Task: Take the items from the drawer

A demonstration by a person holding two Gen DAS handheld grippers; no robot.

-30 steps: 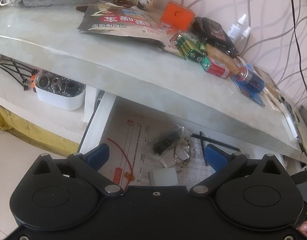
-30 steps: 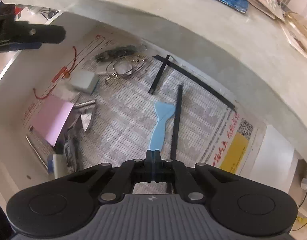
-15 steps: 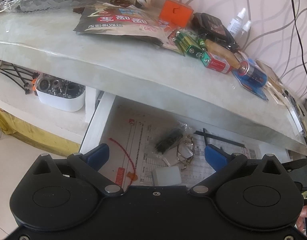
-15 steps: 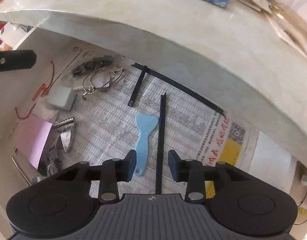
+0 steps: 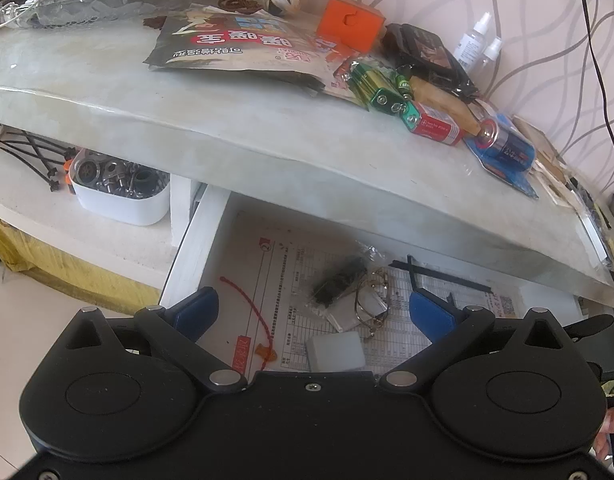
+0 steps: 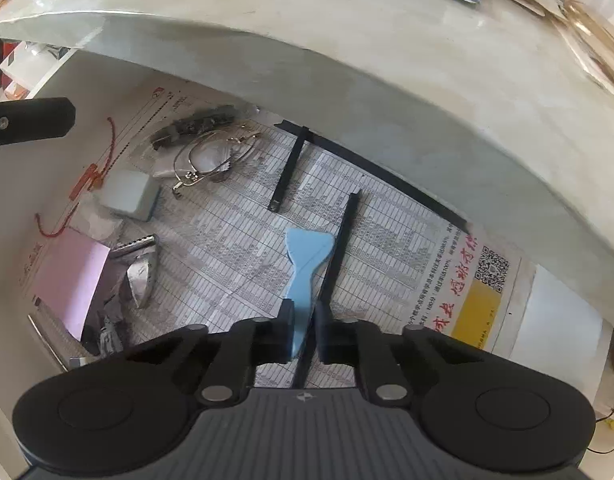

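The open drawer [image 6: 87, 92] is lined with printed paper. On the paper lies a light blue plastic scraper [image 6: 307, 256], and a thin black strip [image 6: 341, 240] runs along its right side. My right gripper [image 6: 305, 328] points steeply down into the drawer. Its jaws are closing, with the scraper's handle and the strip's near end pinched between the pads. My left gripper [image 5: 313, 312] hangs open over the drawer's left part [image 5: 191, 248] with nothing between its fingers. Below it lie a grey block [image 5: 335, 350] and a wire ring [image 5: 371, 300].
The countertop [image 5: 187, 96] overhangs the drawer's back half and carries a snack bag, batteries, an orange box and small bottles. A pink pad [image 6: 71, 276], metal bits, a red cord and more black strips [image 6: 291, 164] lie in the drawer. A white tub of hardware [image 5: 119, 196] stands left.
The right gripper's jaws went from shut above the scraper to open astride its handle, then closed in on it. The left gripper has stayed where it was, open.
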